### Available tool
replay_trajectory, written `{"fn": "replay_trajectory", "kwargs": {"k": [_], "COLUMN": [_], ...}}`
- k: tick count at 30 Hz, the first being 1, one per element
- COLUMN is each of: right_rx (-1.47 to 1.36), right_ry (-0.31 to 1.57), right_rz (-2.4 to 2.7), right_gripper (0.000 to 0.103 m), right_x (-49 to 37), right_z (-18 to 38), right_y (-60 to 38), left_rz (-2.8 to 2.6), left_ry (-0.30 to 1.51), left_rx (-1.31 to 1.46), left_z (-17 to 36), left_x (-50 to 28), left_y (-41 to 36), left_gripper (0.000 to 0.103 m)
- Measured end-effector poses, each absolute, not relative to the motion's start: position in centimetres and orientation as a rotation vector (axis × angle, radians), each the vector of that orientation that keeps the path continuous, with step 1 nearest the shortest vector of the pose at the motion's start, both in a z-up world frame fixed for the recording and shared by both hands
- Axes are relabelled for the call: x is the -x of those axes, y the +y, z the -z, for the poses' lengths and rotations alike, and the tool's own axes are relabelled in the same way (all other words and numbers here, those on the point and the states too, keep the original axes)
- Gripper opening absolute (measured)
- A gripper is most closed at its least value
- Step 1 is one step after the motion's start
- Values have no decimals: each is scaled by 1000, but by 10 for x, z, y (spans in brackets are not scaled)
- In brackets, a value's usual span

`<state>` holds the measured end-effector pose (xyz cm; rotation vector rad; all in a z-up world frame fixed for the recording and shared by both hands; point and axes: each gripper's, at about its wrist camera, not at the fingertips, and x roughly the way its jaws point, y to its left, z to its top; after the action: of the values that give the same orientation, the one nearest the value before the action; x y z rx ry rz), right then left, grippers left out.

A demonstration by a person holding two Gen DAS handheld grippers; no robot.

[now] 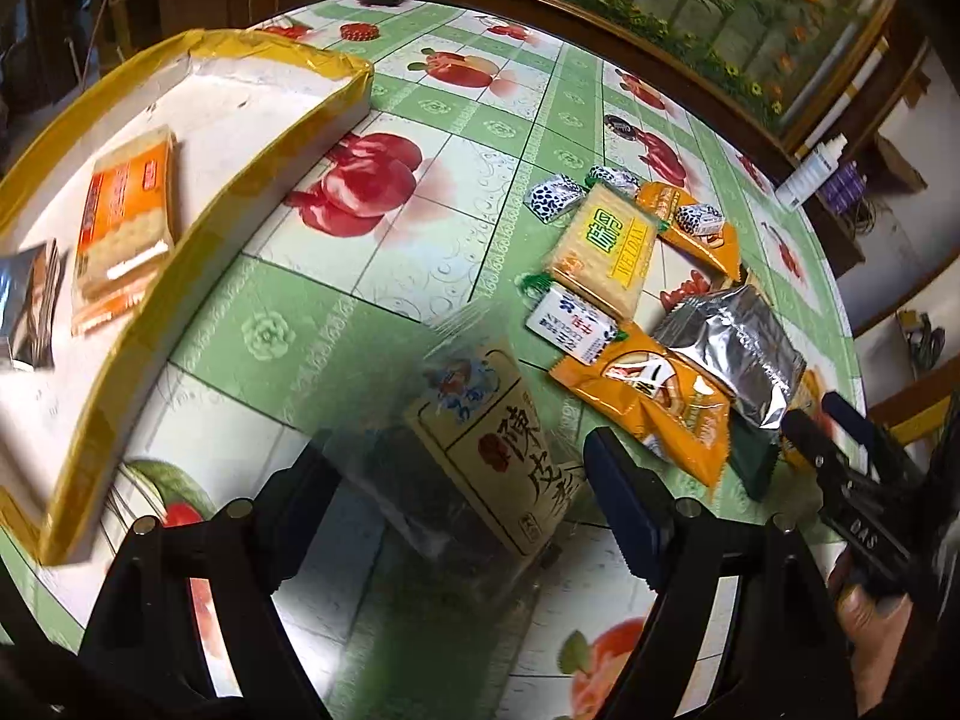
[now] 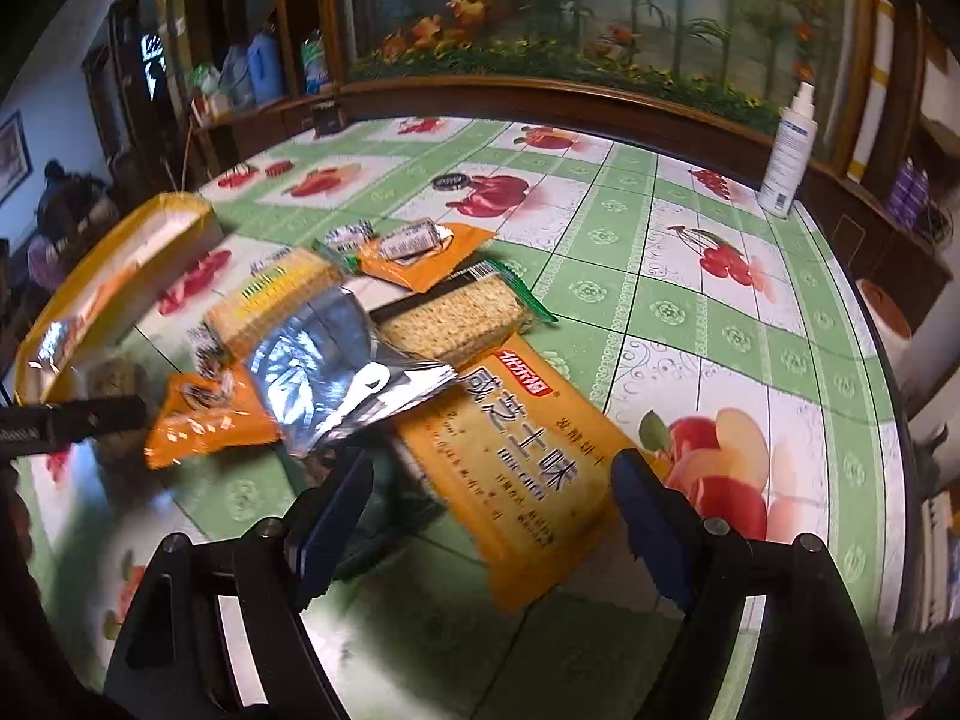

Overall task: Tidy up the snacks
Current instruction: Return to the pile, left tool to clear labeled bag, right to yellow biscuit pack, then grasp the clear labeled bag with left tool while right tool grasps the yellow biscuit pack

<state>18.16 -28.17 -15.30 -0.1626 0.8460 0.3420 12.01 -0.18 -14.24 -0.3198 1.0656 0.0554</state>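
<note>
A: Nearest, the left tongs (image 1: 462, 474) straddle a clear packet (image 1: 498, 450), jaws wide, not gripping; the right tongs (image 2: 492, 498) gape over an orange pack (image 2: 516, 480).

B: Progress? Beyond them the pile (image 1: 648, 300) waits outside the tray (image 1: 252, 180); two packs inside.

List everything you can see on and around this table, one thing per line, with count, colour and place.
box: one, white, yellow rim, table's left
orange cracker pack: one, in box
silver pouches: two, in box and atop pile
yellow-label pack: one, in pile
green-ended pack: one, tan, in pile
small orange packs: two, in pile
sweets: several, black-and-white, pile's far side
beige packet: one, between left jaws
large orange pack: one, between right jaws
bottle: one, white, table's far right
left gripper: one, black, jaws open
right gripper: one, black, jaws open
</note>
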Motion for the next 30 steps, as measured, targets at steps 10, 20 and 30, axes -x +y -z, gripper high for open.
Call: {"fn": "replay_trajectory", "kwargs": {"k": [10,20,30], "right_rx": [139,189,266], "right_ry": [915,880,945], "right_rz": [-340,-367,-470], "right_gripper": [68,77,85], "right_x": [-193,-196,-214], "right_z": [162,152,167], "right_y": [-292,-285,-264], "left_rz": [76,99,-32], "left_ry": [1077,1128,1133], "left_rx": [170,150,284], "left_z": [141,142,143], "left_x": [-123,-125,-134], "left_y": [2,4,25], "left_gripper": [64,81,84]}}
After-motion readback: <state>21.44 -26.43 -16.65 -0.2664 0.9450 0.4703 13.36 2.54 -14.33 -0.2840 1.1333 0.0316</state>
